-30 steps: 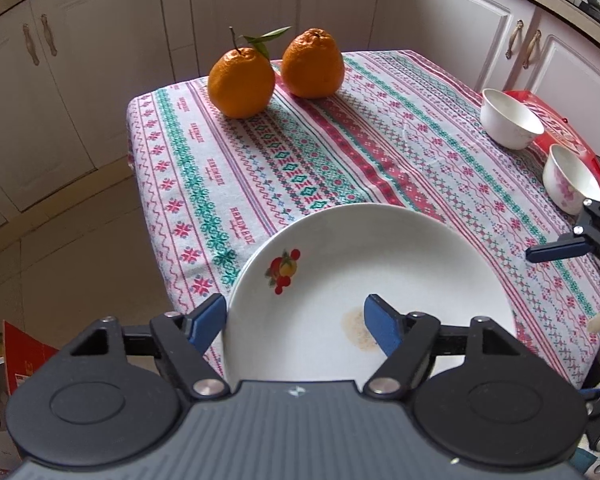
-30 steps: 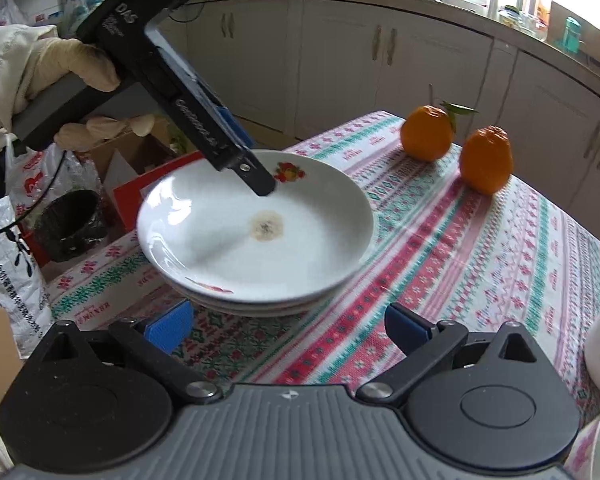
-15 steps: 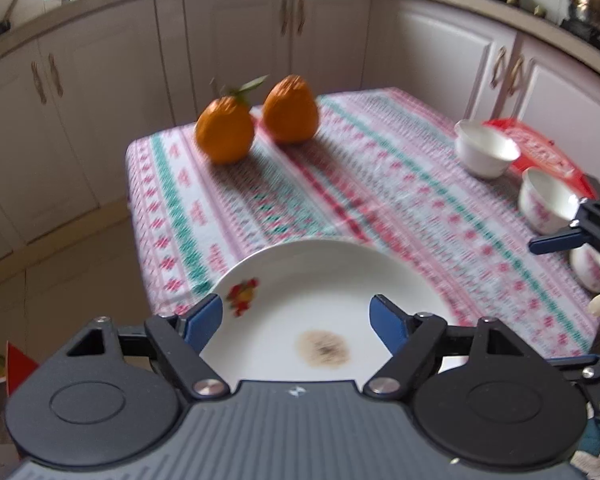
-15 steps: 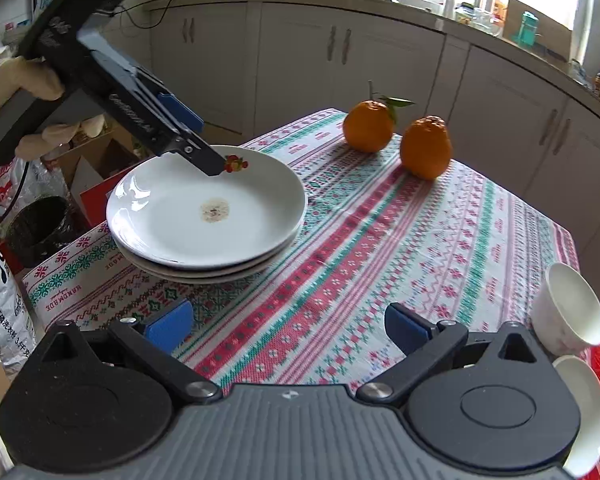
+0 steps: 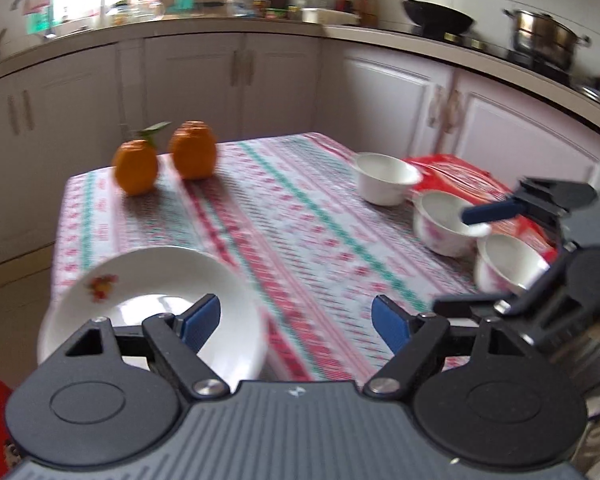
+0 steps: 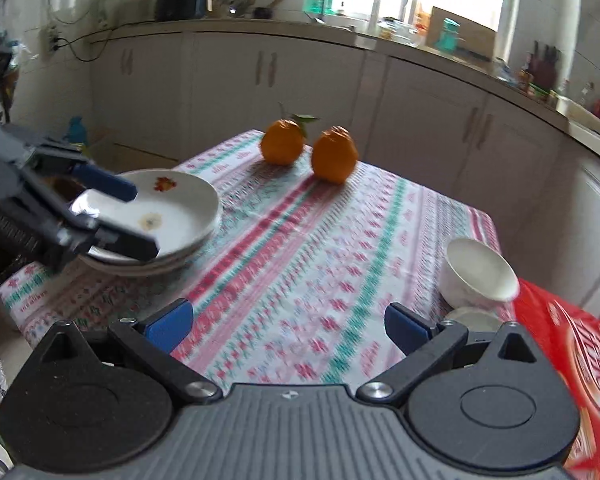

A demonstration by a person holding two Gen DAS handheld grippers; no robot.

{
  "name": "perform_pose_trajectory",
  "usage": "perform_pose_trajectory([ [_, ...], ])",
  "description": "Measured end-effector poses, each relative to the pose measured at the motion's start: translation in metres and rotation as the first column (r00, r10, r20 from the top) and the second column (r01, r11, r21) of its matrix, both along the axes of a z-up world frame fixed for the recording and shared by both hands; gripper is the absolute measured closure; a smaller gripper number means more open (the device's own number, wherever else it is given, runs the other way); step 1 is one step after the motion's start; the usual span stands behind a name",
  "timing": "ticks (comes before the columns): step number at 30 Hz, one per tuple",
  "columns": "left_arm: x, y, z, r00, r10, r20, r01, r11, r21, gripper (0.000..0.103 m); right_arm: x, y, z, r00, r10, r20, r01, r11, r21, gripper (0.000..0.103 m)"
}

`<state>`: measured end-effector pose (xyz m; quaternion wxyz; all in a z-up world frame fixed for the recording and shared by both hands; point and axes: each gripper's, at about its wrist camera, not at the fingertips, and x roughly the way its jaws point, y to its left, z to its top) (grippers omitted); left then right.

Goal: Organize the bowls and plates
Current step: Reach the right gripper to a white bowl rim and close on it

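Note:
A stack of white plates [image 5: 152, 296] with a small fruit print rests on the table's near left corner, also seen as plates [image 6: 168, 216] in the right wrist view. My left gripper [image 5: 296, 322] hangs just right of the stack. Its jaws are opening and nothing is between them. Three bowls stand at the right edge: a plain white bowl [image 5: 386, 178], a floral bowl [image 5: 444, 224] and a third bowl [image 5: 508, 266]. My right gripper [image 6: 288, 326] is open over the cloth, left of the white bowl [image 6: 480, 272], and holds nothing.
Two oranges [image 5: 164, 160] sit at the far end of the patterned tablecloth [image 5: 300, 220]. A red packet [image 6: 580, 360] lies at the right edge beside the bowls. White cabinets and a crowded counter ring the table. The cloth between the plates and the bowls is bare.
My left gripper has widened, drawn back from over the top plate and swung right; the plate stays on the stack. My right gripper has pulled back and turned right, bringing the bowls into view.

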<state>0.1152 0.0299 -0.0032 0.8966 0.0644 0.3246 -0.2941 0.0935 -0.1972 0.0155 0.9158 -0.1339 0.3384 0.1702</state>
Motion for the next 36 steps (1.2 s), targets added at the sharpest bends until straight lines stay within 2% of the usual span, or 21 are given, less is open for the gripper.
perform_pose_trajectory([
  [5, -0.02, -0.036, -0.012, 0.998, -0.068, 0.001, 0.068, 0.998, 0.003, 0.02, -0.017, -0.027, -0.005, 0.998, -0.053, -0.016, 0.053, 0.999, -0.013, 0.0],
  [11, -0.036, -0.076, -0.025, 0.989, -0.149, 0.012, 0.149, 0.989, -0.002, 0.02, -0.034, -0.06, -0.001, 0.993, -0.119, 0.004, 0.119, 0.993, -0.018, 0.0],
  [16, -0.046, -0.11, -0.034, 0.975, -0.218, 0.034, 0.217, 0.976, 0.032, 0.02, -0.046, -0.091, -0.001, 0.985, -0.174, 0.015, 0.174, 0.985, 0.002, 0.0],
  [22, -0.053, -0.149, -0.047, 0.947, -0.319, 0.032, 0.317, 0.947, 0.058, 0.02, -0.048, -0.13, -0.009, 0.971, -0.238, -0.037, 0.239, 0.969, 0.054, 0.0],
  [26, -0.056, -0.173, -0.055, 0.926, -0.376, 0.029, 0.373, 0.924, 0.082, 0.02, -0.047, -0.146, -0.014, 0.967, -0.25, -0.051, 0.253, 0.966, 0.053, 0.0],
  [29, -0.054, -0.186, -0.061, 0.916, -0.399, 0.026, 0.396, 0.914, 0.087, 0.02, -0.044, -0.158, -0.017, 0.966, -0.244, -0.083, 0.252, 0.963, 0.099, 0.0],
  [36, -0.049, -0.205, -0.068, 0.912, -0.409, 0.013, 0.408, 0.911, 0.063, 0.02, -0.034, -0.176, -0.029, 0.959, -0.233, -0.162, 0.26, 0.95, 0.171, 0.004],
])
